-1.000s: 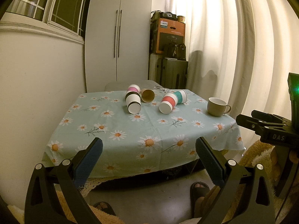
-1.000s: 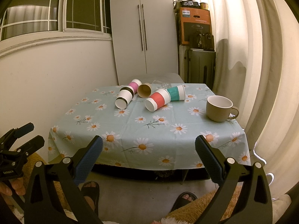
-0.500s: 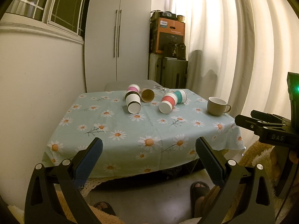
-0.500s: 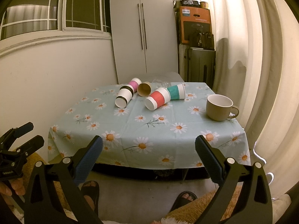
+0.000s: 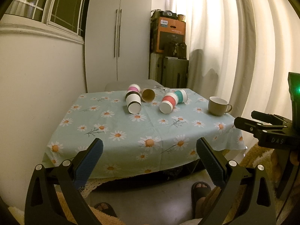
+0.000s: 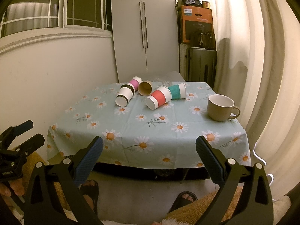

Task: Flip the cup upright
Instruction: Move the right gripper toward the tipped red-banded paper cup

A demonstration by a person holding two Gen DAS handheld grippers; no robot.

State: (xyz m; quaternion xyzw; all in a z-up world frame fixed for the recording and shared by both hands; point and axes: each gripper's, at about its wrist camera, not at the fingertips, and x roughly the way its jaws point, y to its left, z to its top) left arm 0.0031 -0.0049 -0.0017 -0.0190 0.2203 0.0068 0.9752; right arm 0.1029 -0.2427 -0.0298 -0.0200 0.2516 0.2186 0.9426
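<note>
Several paper cups lie on their sides at the far part of the daisy-print table: a black-banded one, a pink-banded one, a brown one, a red-banded one and a teal-banded one. A beige mug stands upright at the right. My left gripper and right gripper are both open and empty, held off the table's near edge.
A clear glass lies behind the cups. A wall runs along the left, curtains on the right, a wardrobe, a suitcase and boxes behind. Sandalled feet are on the floor below the near edge.
Both grippers have edged slightly nearer the table. Nothing on the table has moved.
</note>
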